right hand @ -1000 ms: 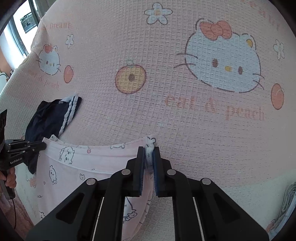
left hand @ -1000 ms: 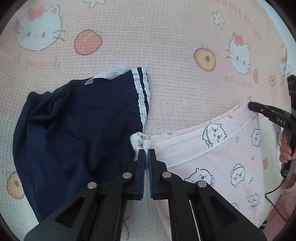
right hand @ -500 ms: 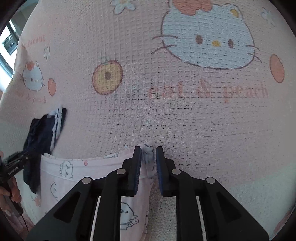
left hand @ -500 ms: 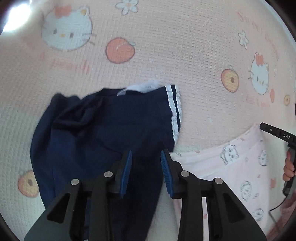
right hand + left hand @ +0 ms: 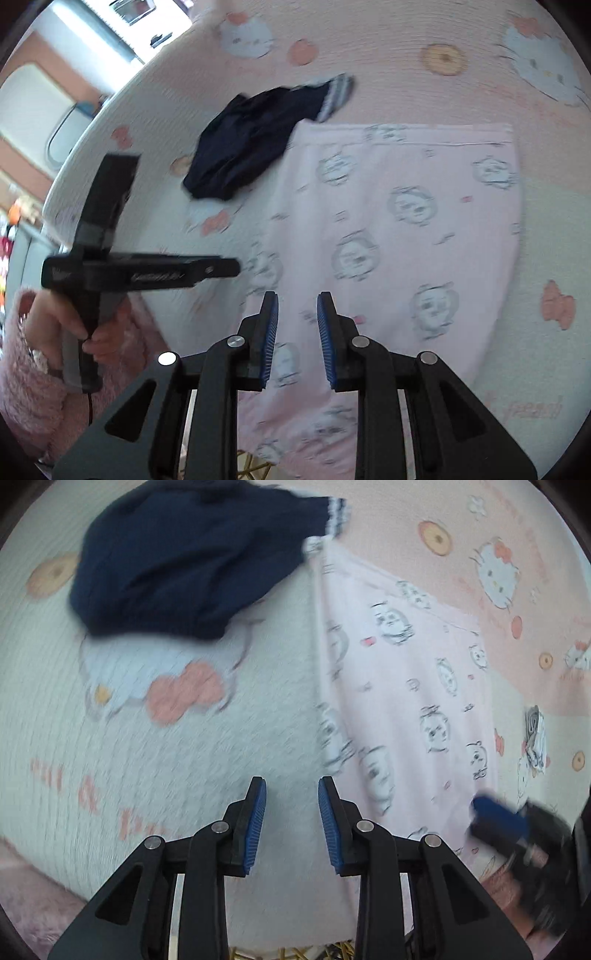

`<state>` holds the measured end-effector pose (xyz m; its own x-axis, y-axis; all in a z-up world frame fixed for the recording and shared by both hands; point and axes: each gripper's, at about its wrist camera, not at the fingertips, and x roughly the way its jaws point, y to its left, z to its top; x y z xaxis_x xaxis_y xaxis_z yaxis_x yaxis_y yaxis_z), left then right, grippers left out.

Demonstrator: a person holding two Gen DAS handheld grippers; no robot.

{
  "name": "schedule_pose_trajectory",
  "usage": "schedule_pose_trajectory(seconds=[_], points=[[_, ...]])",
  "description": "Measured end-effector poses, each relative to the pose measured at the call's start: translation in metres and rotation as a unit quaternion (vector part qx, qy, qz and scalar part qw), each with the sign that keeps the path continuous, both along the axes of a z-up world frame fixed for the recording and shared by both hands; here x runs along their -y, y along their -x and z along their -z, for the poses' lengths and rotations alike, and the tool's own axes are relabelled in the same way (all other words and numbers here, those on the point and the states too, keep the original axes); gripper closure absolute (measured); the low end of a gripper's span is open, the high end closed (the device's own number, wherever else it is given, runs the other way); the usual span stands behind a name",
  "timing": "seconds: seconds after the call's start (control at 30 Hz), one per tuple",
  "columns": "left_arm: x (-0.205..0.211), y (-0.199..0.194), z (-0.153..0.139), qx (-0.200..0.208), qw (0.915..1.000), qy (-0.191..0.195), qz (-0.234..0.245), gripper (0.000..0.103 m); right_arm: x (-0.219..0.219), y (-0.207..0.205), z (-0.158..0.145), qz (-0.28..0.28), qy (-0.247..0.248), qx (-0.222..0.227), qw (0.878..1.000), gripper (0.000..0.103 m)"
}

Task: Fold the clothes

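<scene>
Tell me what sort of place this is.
Probably a bedroom at home: clothes lie on a bed under a cartoon-cat blanket, pink pyjamas beside a navy garment, a window behind.

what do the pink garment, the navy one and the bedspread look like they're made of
Pink garment: thin, soft matte knit, likely cotton; it lies flat and carries a printed cartoon pattern. Navy garment: soft matte fabric, bunched in loose folds, white stripes at one edge; the fibre is unclear. Bedspread: textured weave, waffle-like as far as the blur shows, matte, with printed cats and peaches.
</scene>
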<state>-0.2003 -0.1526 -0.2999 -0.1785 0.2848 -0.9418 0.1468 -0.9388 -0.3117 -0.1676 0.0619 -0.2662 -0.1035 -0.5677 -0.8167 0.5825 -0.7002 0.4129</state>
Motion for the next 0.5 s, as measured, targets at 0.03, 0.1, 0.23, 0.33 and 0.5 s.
schedule_pose_trajectory(seconds=[0.03, 0.1, 0.23, 0.33, 0.5], points=[[0.005, -0.002, -0.001, -0.003, 0.9999, -0.010, -0.003, 0.072, 0.011, -0.009, 0.005, -0.007, -0.009, 0.000, 1.000, 0.077], [0.014, -0.006, -0.002, -0.013, 0.9995, -0.029, -0.007, 0.072, 0.031, -0.025, 0.015, -0.014, -0.032, -0.001, 0.999, 0.073], [0.020, -0.020, -0.008, -0.042, 0.9971, -0.062, 0.009, 0.072, 0.025, -0.023, 0.038, 0.040, -0.097, 0.008, 0.994, 0.076], [0.012, -0.025, -0.015, -0.066, 0.9935, -0.083, 0.043, 0.072, 0.003, -0.016, 0.038, 0.081, -0.076, 0.033, 0.993, 0.076], [-0.033, -0.027, -0.019, -0.064, 0.9886, -0.102, 0.090, 0.072, -0.017, -0.007, 0.038, 0.113, -0.073, 0.045, 0.990, 0.079]])
